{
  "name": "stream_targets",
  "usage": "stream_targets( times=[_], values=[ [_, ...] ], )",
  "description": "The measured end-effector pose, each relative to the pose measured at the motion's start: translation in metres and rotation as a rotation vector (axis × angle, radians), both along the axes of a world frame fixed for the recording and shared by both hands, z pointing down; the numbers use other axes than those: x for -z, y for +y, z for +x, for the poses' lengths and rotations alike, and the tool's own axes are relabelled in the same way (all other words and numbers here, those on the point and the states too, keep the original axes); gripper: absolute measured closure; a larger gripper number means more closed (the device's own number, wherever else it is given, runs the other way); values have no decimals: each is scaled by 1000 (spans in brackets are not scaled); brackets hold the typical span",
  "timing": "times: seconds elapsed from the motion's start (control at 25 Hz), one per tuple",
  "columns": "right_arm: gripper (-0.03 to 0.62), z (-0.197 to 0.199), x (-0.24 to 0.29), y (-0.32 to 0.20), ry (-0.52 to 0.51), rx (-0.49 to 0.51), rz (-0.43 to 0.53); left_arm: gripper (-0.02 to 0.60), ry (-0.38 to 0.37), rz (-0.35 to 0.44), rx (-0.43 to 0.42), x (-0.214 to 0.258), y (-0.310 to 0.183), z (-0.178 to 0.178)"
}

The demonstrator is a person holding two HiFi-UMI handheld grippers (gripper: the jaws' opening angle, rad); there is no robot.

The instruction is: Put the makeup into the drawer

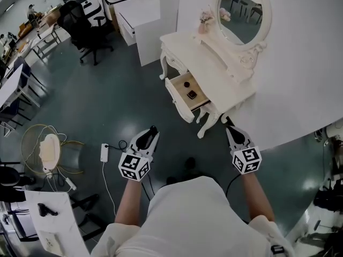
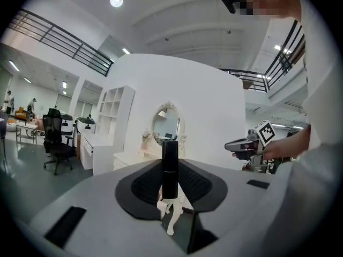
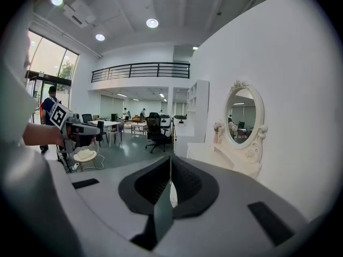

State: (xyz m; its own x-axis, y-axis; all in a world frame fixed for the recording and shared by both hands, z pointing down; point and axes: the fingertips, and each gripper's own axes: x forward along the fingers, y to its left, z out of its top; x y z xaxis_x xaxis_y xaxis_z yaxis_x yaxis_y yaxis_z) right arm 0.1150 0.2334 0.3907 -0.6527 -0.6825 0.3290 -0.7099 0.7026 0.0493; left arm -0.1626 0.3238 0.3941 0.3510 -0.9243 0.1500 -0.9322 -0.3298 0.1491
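A white vanity table (image 1: pixel 210 63) with an oval mirror (image 1: pixel 244 8) stands ahead of me, its drawer (image 1: pixel 178 97) pulled open. Two small dark items (image 1: pixel 191 95) lie inside the drawer. My left gripper (image 1: pixel 153 132) is shut on a black makeup tube (image 1: pixel 154 128), short of the drawer. In the left gripper view the makeup tube (image 2: pixel 170 167) stands upright between the jaws, with the vanity table (image 2: pixel 134 157) beyond it. My right gripper (image 1: pixel 228 126) hovers near the table's front leg. In the right gripper view the right gripper (image 3: pixel 170 171) has its jaws together and nothing between them.
A curved white wall (image 1: pixel 300 79) rises behind the vanity. Small pink flowers (image 1: pixel 204 18) stand on its top. On the dark floor lie a power strip (image 1: pixel 104 152) with cables and a wire-framed lamp (image 1: pixel 47 146). A black office chair (image 1: pixel 86 28) and white cabinets (image 1: pixel 140 23) are further left.
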Motion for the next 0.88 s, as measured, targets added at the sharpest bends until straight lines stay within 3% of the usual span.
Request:
stream_targets(
  times=[0.4,0.88],
  values=[
    [563,-10,-11,-21,-8,3,-33,482,-1,-20,-10,-4,-23,-4],
    [563,-25,-28,-99,-17,28,-69,482,-15,-50,-5,-10,-93,-7]
  ],
)
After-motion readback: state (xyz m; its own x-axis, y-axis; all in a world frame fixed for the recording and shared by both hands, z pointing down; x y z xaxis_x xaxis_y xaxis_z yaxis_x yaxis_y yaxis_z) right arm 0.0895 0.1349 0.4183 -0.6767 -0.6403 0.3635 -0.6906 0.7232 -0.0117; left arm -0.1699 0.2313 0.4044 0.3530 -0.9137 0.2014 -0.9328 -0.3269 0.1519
